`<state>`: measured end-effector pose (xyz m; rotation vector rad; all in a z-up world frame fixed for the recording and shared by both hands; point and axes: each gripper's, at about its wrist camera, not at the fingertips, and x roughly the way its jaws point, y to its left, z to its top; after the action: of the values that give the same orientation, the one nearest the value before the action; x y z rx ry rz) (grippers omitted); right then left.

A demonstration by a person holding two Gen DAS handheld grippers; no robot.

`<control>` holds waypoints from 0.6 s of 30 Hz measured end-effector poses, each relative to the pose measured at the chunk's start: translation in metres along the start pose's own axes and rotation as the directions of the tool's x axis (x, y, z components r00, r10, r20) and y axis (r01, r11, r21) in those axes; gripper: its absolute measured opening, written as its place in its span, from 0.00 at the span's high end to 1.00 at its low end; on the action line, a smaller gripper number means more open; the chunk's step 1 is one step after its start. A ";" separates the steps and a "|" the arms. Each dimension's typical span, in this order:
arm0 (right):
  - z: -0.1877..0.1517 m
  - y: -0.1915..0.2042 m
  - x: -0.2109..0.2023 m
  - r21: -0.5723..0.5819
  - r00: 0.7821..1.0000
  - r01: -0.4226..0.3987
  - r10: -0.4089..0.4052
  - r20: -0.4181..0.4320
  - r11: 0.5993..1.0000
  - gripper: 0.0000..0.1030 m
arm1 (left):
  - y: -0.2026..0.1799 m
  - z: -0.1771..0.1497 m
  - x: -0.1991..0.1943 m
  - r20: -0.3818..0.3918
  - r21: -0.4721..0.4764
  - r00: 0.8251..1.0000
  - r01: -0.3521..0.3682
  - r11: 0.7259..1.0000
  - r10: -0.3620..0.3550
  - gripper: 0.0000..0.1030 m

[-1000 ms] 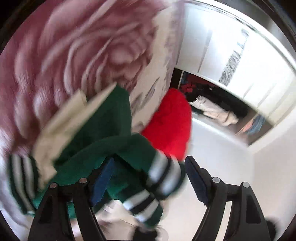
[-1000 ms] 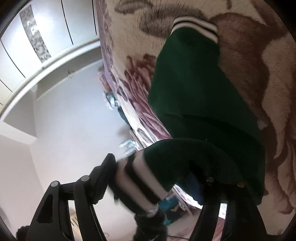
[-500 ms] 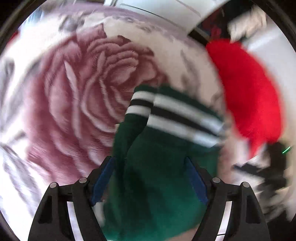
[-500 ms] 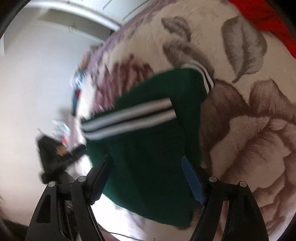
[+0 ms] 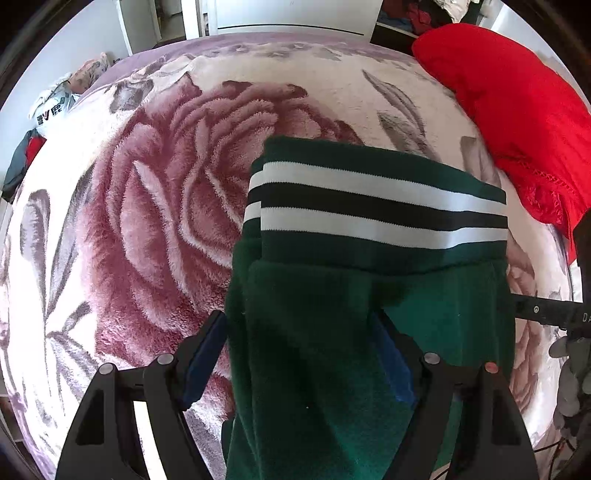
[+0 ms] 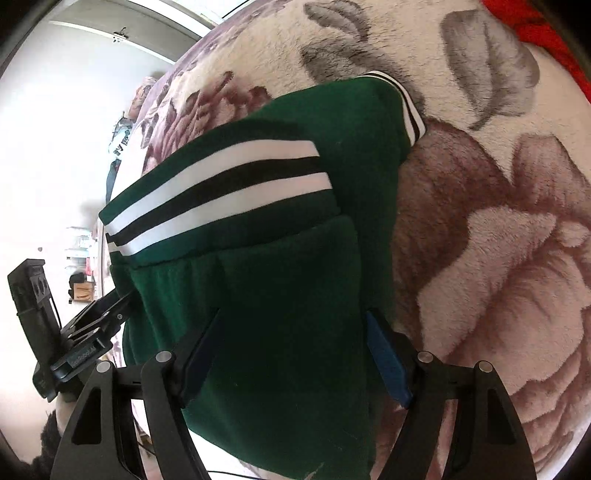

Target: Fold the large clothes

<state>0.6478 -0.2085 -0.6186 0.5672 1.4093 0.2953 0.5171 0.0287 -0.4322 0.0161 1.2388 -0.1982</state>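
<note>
A dark green fleece garment [image 5: 317,288] with a white-black-white striped band [image 5: 369,206] lies folded on the rose-patterned blanket [image 5: 166,192]. My left gripper [image 5: 297,321] points steeply down onto its near part. The jaws stand wide and the thick folded fabric fills the gap between the blue pads [image 5: 205,354]. In the right wrist view the same green garment [image 6: 266,266] fills my right gripper [image 6: 293,317] in the same way, from pad to pad. A striped cuff [image 6: 410,110] sticks out at the far corner. The other gripper's black body [image 6: 77,332] shows at lower left.
A red garment [image 5: 517,110] lies heaped on the bed at the right, close to the green one. A grey printed garment [image 5: 55,107] sits at the bed's far left edge. White wardrobe doors [image 5: 288,14] stand behind the bed. A gloved hand [image 5: 569,373] is at the right rim.
Both grippers rolled and tipped downward. The green garment, which hung with its cuffs in the air, has swung over and now lies folded on the blanket with the striped band on top.
</note>
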 end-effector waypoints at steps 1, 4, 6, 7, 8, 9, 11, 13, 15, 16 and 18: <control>-0.002 0.001 -0.004 -0.006 1.000 0.005 -0.005 0.002 1.000 0.24 | -0.002 -0.001 -0.001 0.000 0.010 1.000 -0.006 1.000 0.006 0.25; -0.004 0.002 -0.008 -0.020 1.000 0.027 -0.027 0.014 0.999 0.24 | -0.002 0.000 0.002 0.001 0.019 1.000 -0.005 1.000 0.005 0.25; -0.005 -0.001 -0.012 -0.014 0.999 0.033 -0.033 0.017 0.999 0.24 | 0.000 0.001 0.004 -0.001 0.019 1.000 -0.002 1.000 0.002 0.25; -0.003 -0.004 -0.013 -0.007 0.999 0.041 -0.041 0.025 0.999 0.24 | 0.000 0.002 0.005 -0.003 0.016 1.000 0.003 1.000 -0.003 0.25; -0.002 -0.006 -0.013 -0.003 0.998 0.048 -0.048 0.033 0.999 0.24 | 0.001 0.002 0.006 -0.006 0.014 1.000 0.008 1.000 -0.008 0.25; -0.003 -0.009 -0.016 0.002 0.998 0.056 -0.056 0.040 0.998 0.24 | 0.002 0.003 0.007 -0.008 0.010 1.000 0.014 1.000 -0.014 0.25; -0.001 -0.016 -0.016 0.011 0.997 0.063 -0.063 0.054 0.998 0.24 | 0.010 0.005 0.012 -0.021 -0.028 0.997 0.074 0.997 -0.074 0.25; 0.003 -0.020 -0.011 0.012 0.997 0.061 -0.061 0.055 0.998 0.24 | 0.022 0.009 0.021 -0.040 -0.095 0.985 0.166 0.982 -0.170 0.25; 0.005 -0.020 -0.007 -0.004 0.997 0.053 -0.053 0.060 0.999 0.24 | 0.034 0.013 0.033 -0.052 -0.162 0.964 0.249 0.955 -0.260 0.25; 0.005 -0.019 -0.007 -0.012 0.997 0.041 -0.040 0.063 0.999 0.24 | 0.038 0.015 0.037 -0.043 -0.184 0.956 0.279 0.943 -0.291 0.25; 0.005 -0.018 -0.009 -0.014 0.997 0.020 -0.019 0.079 1.000 0.26 | 0.040 0.019 0.036 0.000 -0.183 0.945 0.322 0.929 -0.328 0.28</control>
<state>0.6485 -0.2293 -0.6205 0.5474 1.3345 0.2644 0.5527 0.0610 -0.4637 -0.3482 1.2813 -0.3733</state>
